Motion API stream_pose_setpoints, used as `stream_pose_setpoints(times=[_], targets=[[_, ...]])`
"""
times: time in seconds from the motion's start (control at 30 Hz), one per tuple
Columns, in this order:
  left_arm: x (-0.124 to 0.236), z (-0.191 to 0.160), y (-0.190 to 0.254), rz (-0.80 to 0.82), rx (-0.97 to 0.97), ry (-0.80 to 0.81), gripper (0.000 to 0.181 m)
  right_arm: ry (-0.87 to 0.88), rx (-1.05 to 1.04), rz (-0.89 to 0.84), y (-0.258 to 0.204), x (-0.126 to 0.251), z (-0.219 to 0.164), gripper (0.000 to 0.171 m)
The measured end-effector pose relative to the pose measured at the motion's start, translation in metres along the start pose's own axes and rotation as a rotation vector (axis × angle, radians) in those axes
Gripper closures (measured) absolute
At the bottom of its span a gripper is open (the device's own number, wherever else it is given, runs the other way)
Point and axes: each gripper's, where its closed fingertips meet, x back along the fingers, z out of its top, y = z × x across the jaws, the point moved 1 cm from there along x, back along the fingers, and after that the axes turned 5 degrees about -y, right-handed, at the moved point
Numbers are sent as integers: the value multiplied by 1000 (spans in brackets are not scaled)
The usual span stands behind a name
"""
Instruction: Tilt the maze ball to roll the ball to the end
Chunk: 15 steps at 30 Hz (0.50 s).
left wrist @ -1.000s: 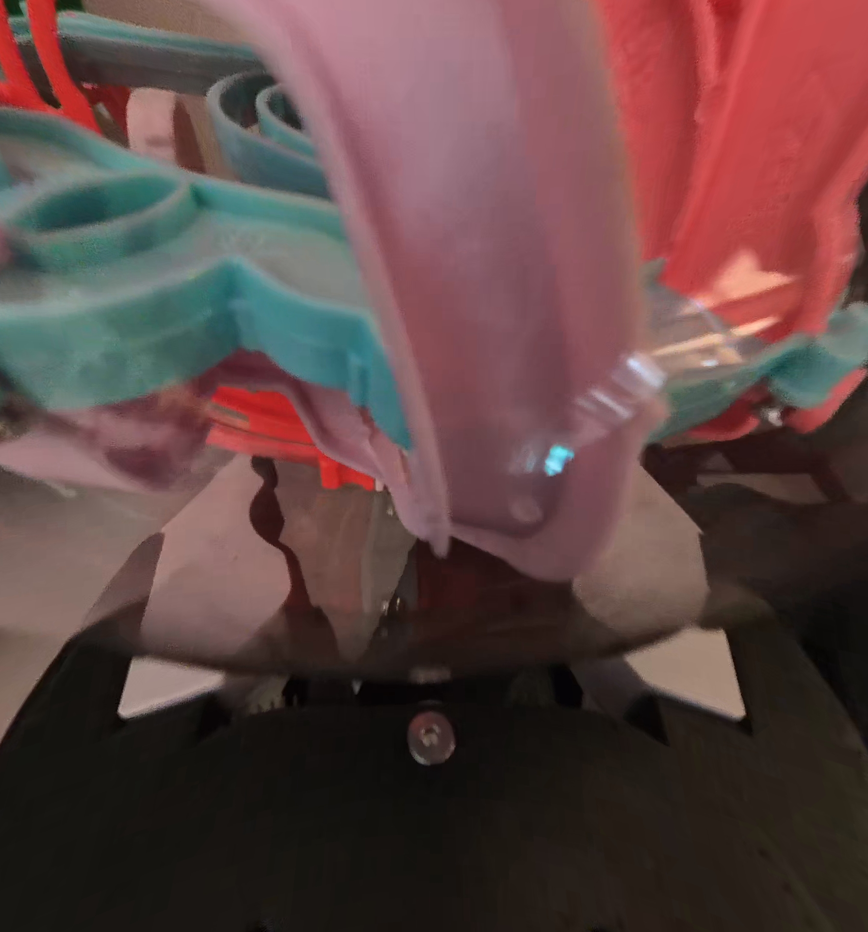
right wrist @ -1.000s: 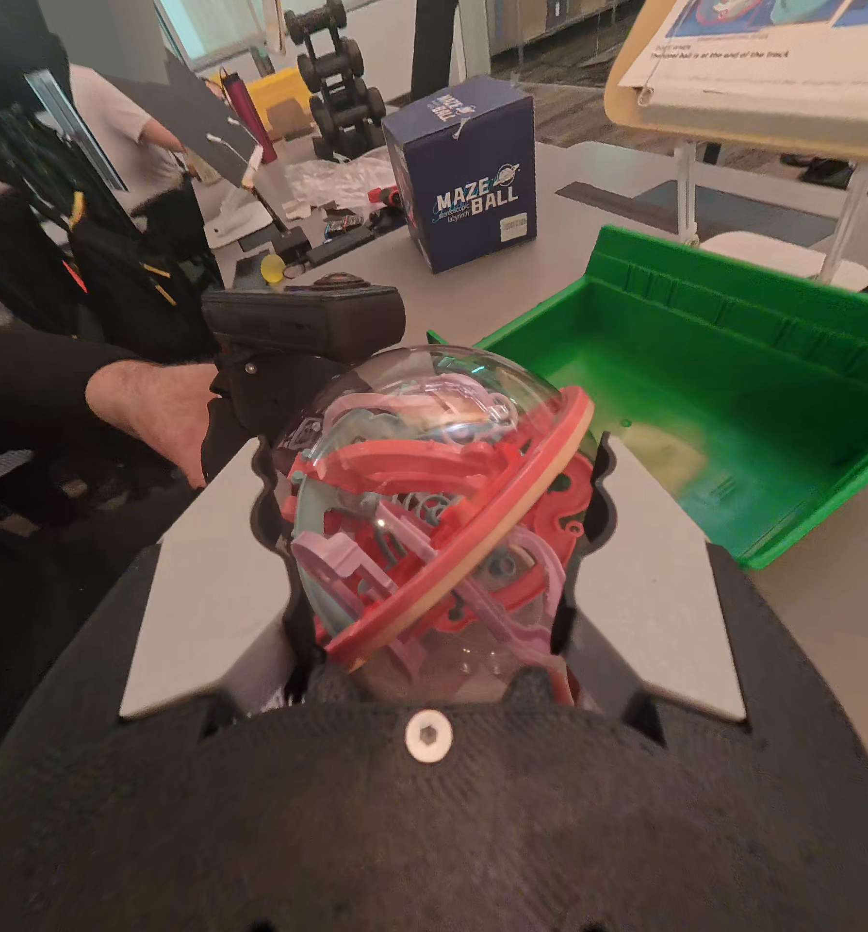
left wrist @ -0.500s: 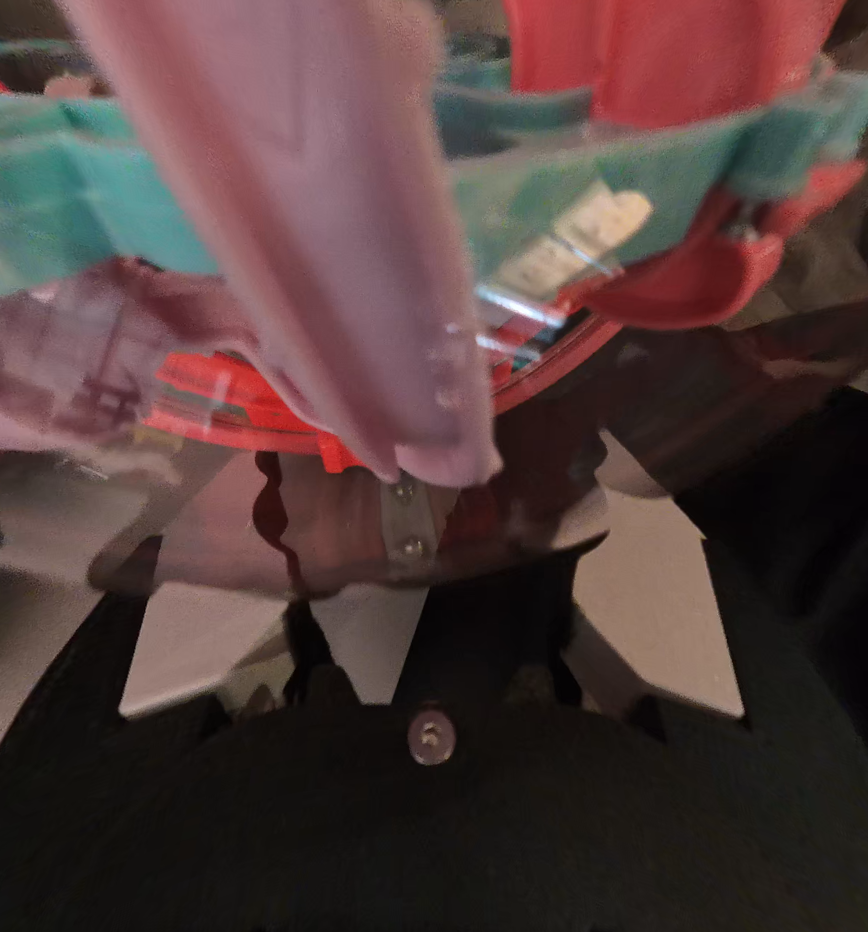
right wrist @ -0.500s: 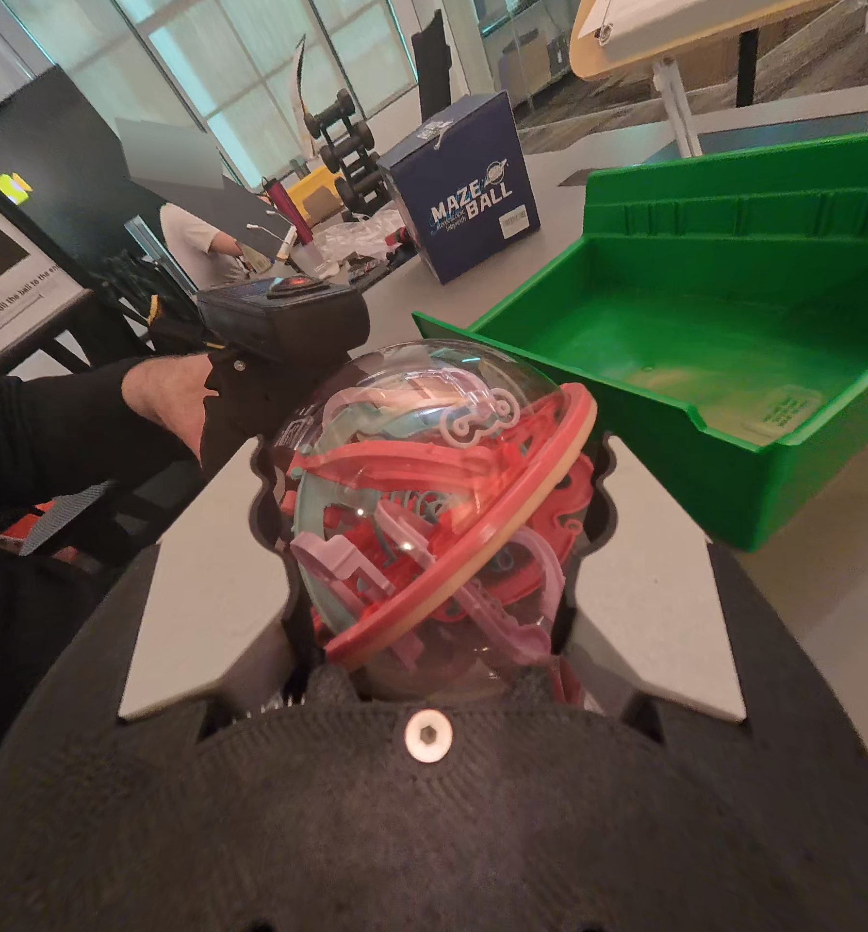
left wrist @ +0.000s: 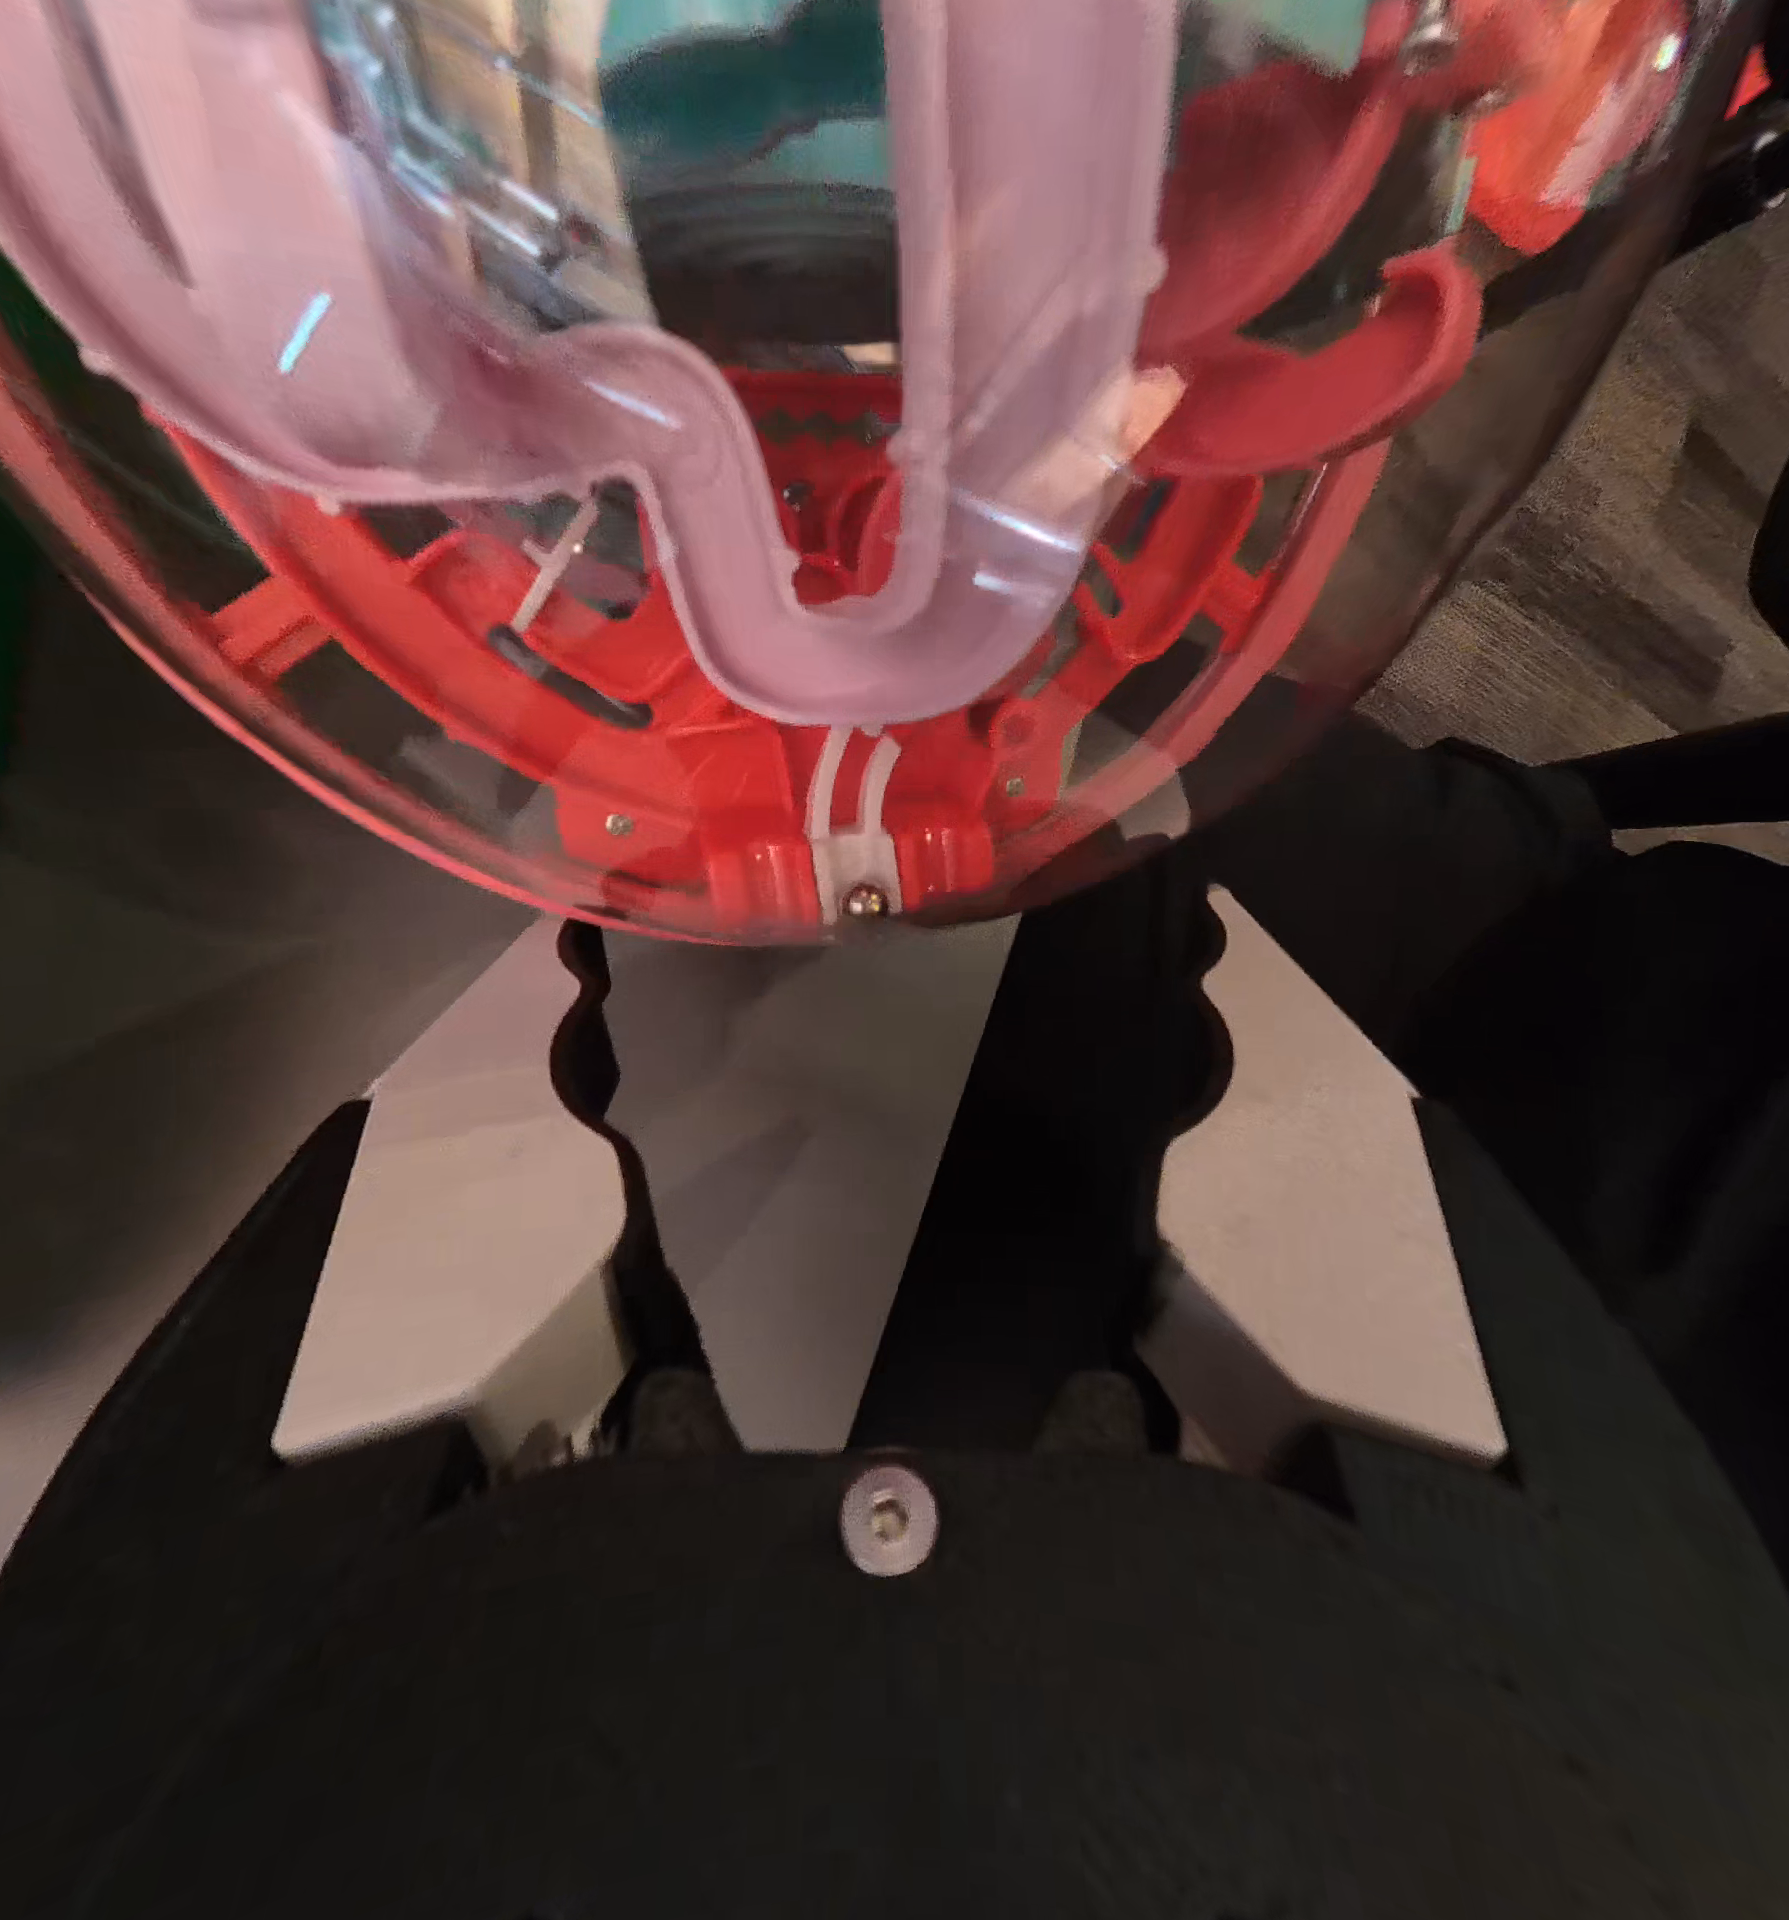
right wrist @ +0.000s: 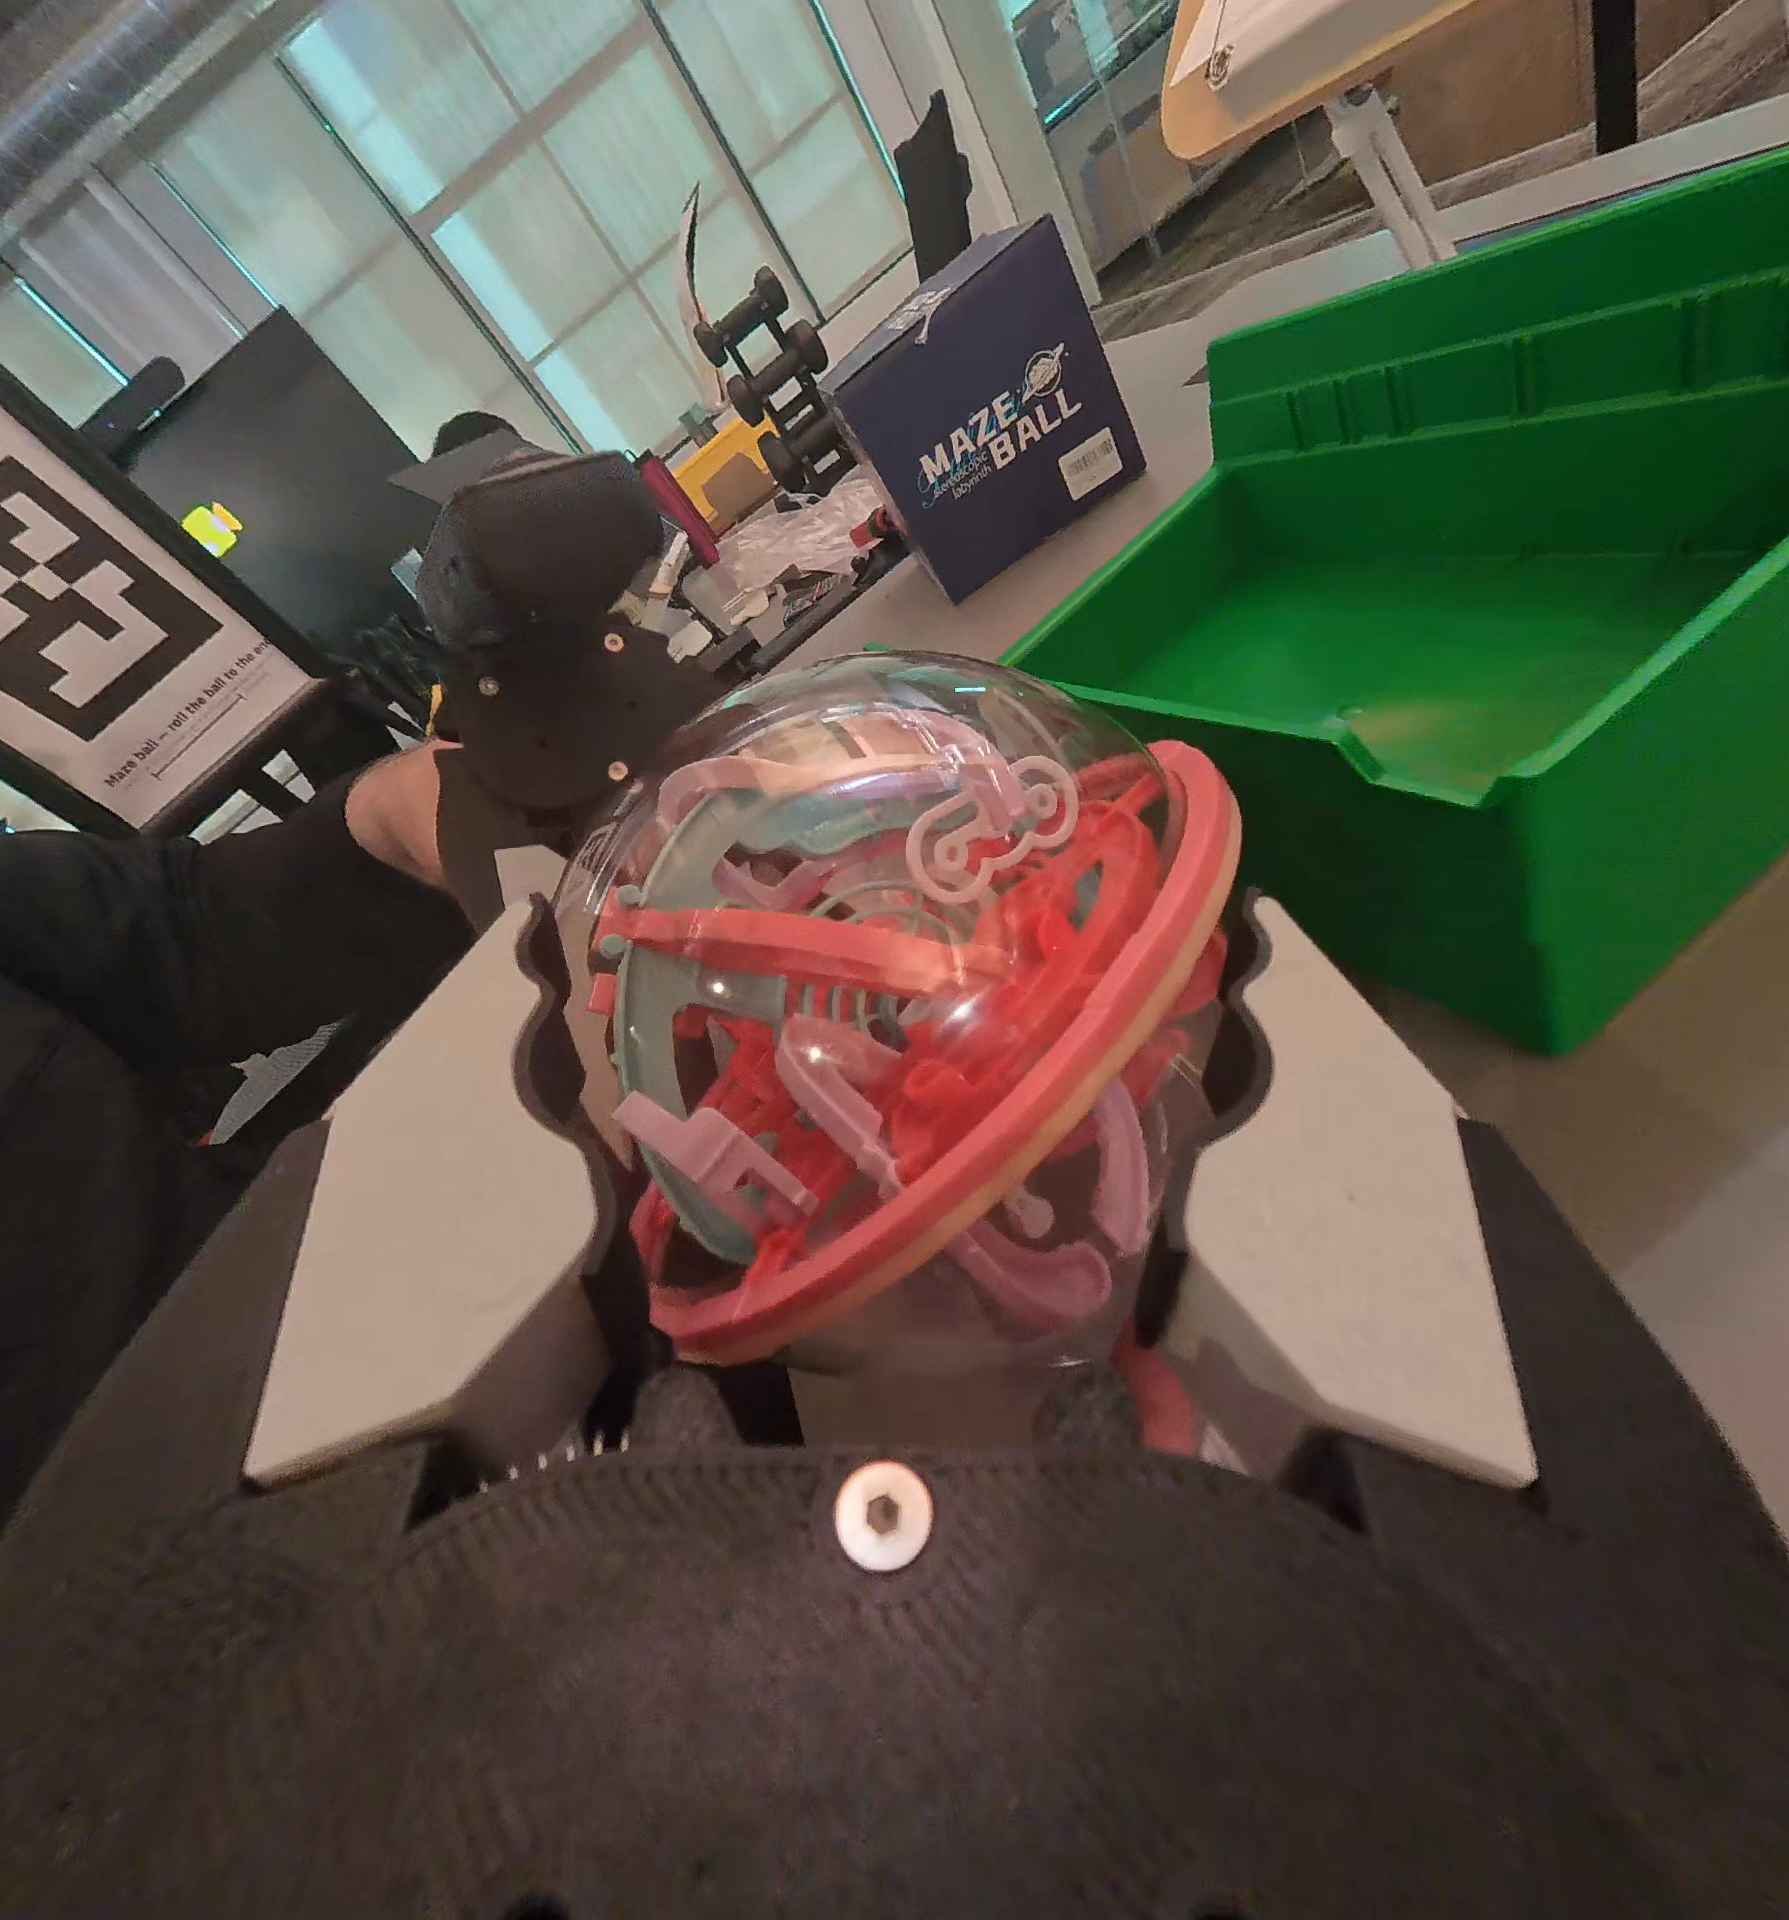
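The maze ball is a clear sphere with red, pink and teal tracks inside and a red rim band. My right gripper is shut on it, one finger on each side, and holds it above the table with the rim band tilted. In the left wrist view the maze ball fills the top, just past the tips of my left gripper, which is open with nothing between its fingers. The left gripper also shows behind the sphere in the right wrist view. I cannot make out the small ball inside.
A large green bin stands on the grey table to the right. A dark blue box sits behind it. A sign with a black-and-white marker stands at left. A person's dark sleeve reaches in from the left.
The right gripper has tipped upward with the maze ball held. In the left view the sphere has turned and sits farther from the camera, now just beyond the fingertips.
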Motion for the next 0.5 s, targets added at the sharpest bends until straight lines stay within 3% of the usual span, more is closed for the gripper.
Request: stream_pose_setpoints(times=[0.5], targets=[[24,16,-14,72,-1,147,76,-60,22,-28,-1,10,-16,48]])
